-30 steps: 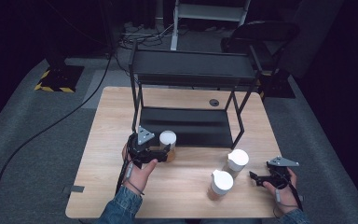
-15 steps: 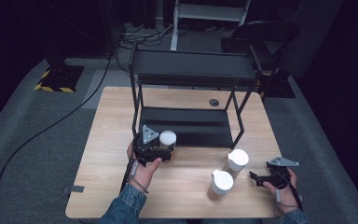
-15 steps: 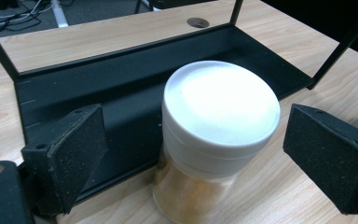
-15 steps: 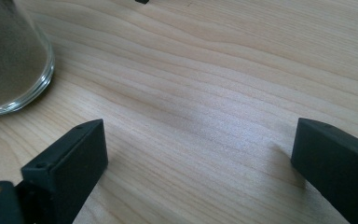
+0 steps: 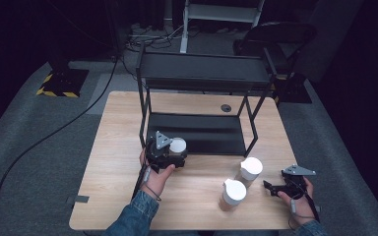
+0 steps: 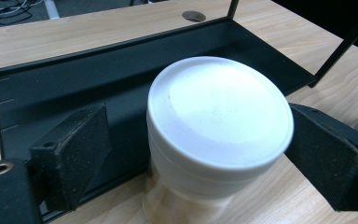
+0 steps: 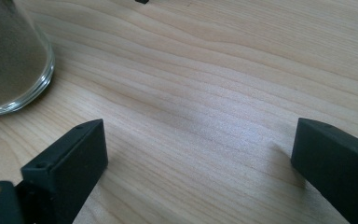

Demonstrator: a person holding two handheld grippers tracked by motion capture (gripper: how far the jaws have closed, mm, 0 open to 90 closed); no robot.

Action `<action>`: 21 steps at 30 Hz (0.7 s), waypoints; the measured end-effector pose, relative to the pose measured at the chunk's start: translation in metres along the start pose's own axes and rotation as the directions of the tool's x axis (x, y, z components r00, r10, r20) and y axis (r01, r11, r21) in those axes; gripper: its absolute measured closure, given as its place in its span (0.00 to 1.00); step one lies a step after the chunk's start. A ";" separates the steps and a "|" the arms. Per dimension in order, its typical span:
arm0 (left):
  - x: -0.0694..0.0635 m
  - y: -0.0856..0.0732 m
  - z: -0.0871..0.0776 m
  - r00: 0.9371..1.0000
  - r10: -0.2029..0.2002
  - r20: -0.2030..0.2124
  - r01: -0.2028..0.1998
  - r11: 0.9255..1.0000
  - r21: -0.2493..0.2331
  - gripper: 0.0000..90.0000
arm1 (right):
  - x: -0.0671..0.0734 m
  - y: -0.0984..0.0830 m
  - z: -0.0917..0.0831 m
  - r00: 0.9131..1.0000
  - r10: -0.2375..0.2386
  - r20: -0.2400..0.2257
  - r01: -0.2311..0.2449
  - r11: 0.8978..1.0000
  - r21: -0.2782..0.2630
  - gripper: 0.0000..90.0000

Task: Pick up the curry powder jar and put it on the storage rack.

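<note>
A glass jar with a white lid point(image 5: 178, 144) stands on the wooden table point(image 5: 118, 123) at the front edge of the black rack's lower shelf point(image 5: 202, 132). My left gripper point(image 5: 175, 153) is open, one jaw on each side of the jar. In the left gripper view the jar's lid point(image 6: 219, 112) sits between the pads; the right pad point(image 6: 326, 158) is at its rim and the left pad point(image 6: 74, 154) stands off with a gap. My right gripper point(image 5: 270, 188) rests open on the table at the front right, with bare wood between its jaws point(image 7: 198, 140).
Two more white-lidded jars point(image 5: 250, 169) point(image 5: 232, 193) stand on the table just left of the right gripper; the base of one point(image 7: 9, 60) shows in the right gripper view. The rack has an upper shelf point(image 5: 204, 73) on thin posts. A cable hole point(image 5: 225, 107) lies behind it.
My left gripper has moved forward and right toward the rack, bringing its jaws around the jar. The jar has barely shifted. The right gripper has stayed still.
</note>
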State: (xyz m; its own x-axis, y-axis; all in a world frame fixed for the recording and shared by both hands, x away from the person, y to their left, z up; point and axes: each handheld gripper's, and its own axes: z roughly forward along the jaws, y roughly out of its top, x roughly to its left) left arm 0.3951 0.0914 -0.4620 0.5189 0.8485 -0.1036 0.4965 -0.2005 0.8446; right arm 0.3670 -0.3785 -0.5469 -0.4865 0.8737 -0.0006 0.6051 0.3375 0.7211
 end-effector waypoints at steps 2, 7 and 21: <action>0.000 0.000 0.002 1.000 -0.002 -0.004 0.002 1.000 0.005 0.11 | 0.000 0.000 0.000 1.000 0.000 0.000 0.000 1.000 0.000 0.04; -0.003 -0.001 0.006 1.000 0.013 -0.002 -0.013 1.000 0.015 0.18 | 0.000 0.000 0.000 1.000 0.000 0.000 0.000 1.000 0.000 0.04; -0.007 -0.001 0.004 0.999 0.046 -0.002 -0.046 0.999 -0.005 0.36 | 0.000 0.000 0.000 1.000 0.001 0.001 -0.001 1.000 0.000 0.04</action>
State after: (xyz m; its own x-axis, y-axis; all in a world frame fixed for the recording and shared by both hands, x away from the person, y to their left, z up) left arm 0.3938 0.0834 -0.4641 0.5395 0.8396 -0.0635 0.4687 -0.2368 0.8510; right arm 0.3669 -0.3785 -0.5469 -0.4856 0.8742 -0.0005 0.6054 0.3367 0.7212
